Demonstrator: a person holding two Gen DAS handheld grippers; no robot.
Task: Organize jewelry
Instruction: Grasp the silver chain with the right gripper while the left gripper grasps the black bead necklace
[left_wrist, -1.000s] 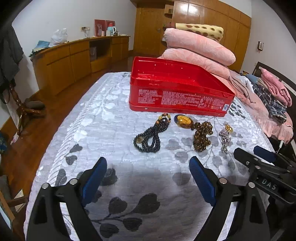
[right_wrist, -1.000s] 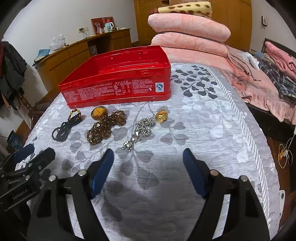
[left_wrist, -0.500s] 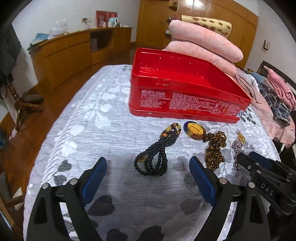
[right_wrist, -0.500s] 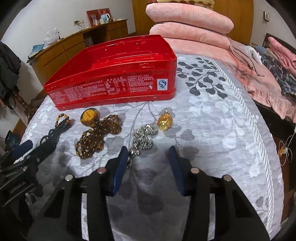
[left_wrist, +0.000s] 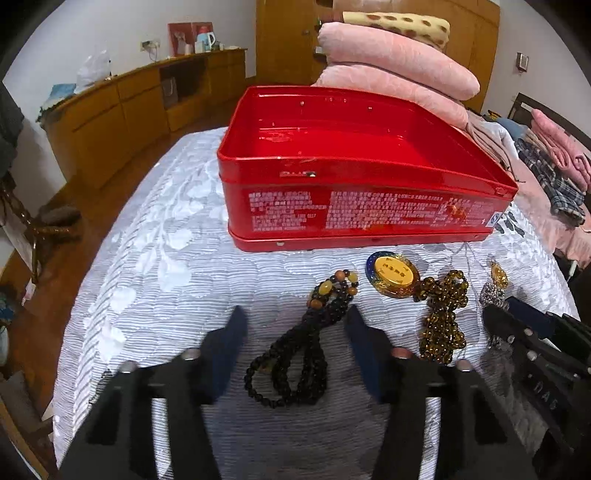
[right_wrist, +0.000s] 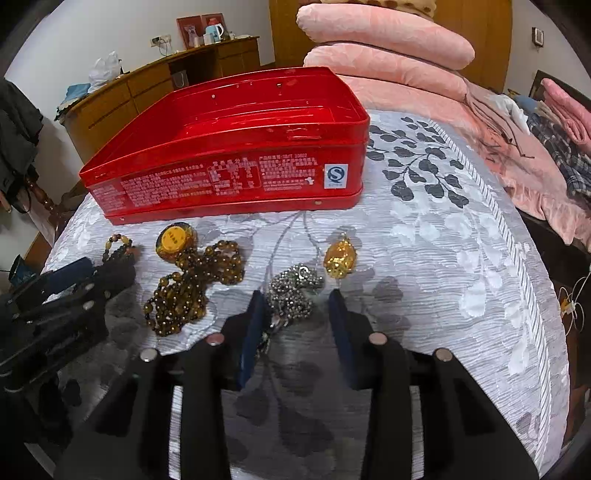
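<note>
An open red tin (left_wrist: 354, 206) stands on the grey floral bedspread (left_wrist: 155, 258); it also shows in the right wrist view (right_wrist: 229, 177). In front lie a black bead string (left_wrist: 299, 354), a brown bead string with a yellow pendant (left_wrist: 441, 317) and a silver chain with a gold pendant (right_wrist: 295, 288). My left gripper (left_wrist: 295, 328) is open, its jaws either side of the black beads. My right gripper (right_wrist: 297, 306) is open, its jaws either side of the silver chain.
Pink folded quilts (left_wrist: 399, 70) are stacked behind the tin. Clothes (right_wrist: 554, 140) lie on the bed to the right. A wooden cabinet (left_wrist: 122, 114) runs along the left wall. The bedspread edge drops off at left and right.
Both grippers have moved forward and down toward the jewelry. The left now straddles the black beads, the right straddles the silver chain, and both jaw gaps have narrowed.
</note>
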